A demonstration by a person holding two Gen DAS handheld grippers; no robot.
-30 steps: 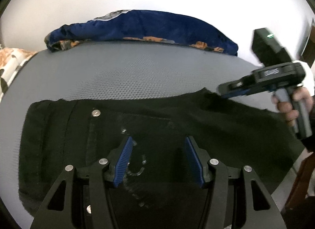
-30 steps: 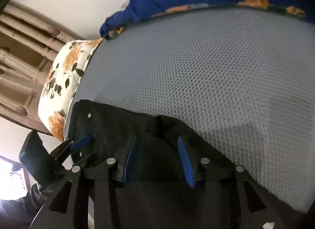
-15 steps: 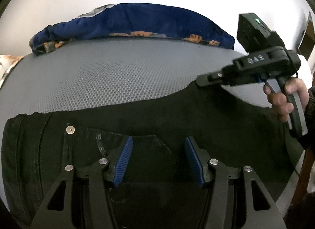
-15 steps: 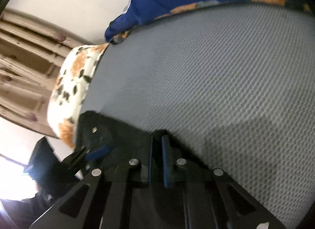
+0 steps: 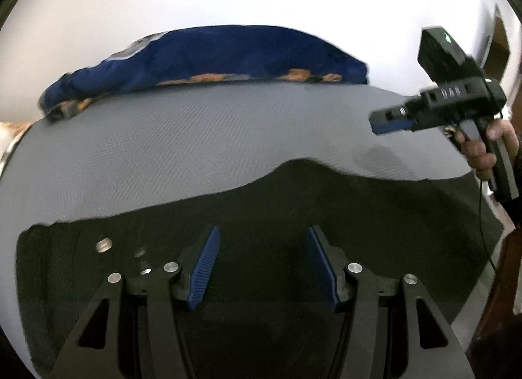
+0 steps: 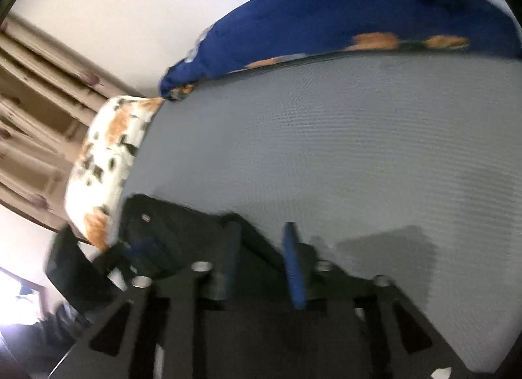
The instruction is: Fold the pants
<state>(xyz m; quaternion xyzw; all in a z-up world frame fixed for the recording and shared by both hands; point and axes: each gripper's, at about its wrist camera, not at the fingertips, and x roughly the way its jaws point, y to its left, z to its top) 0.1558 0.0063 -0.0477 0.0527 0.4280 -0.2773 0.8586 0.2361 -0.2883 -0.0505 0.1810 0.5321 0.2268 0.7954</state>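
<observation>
Moved: right tongs point(image 5: 388, 123) lifted off pants point(image 5: 261, 216), opening, empty | left tongs point(image 5: 261, 268) wide, empty | label unreadable

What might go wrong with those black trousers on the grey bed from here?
The pants have a hump along their far edge, so a fold could set in crooked. The right tongs hang clear above the cloth, jaws opening and empty, so that side is unheld. The left tongs stand open over the pants and could snag them.
</observation>
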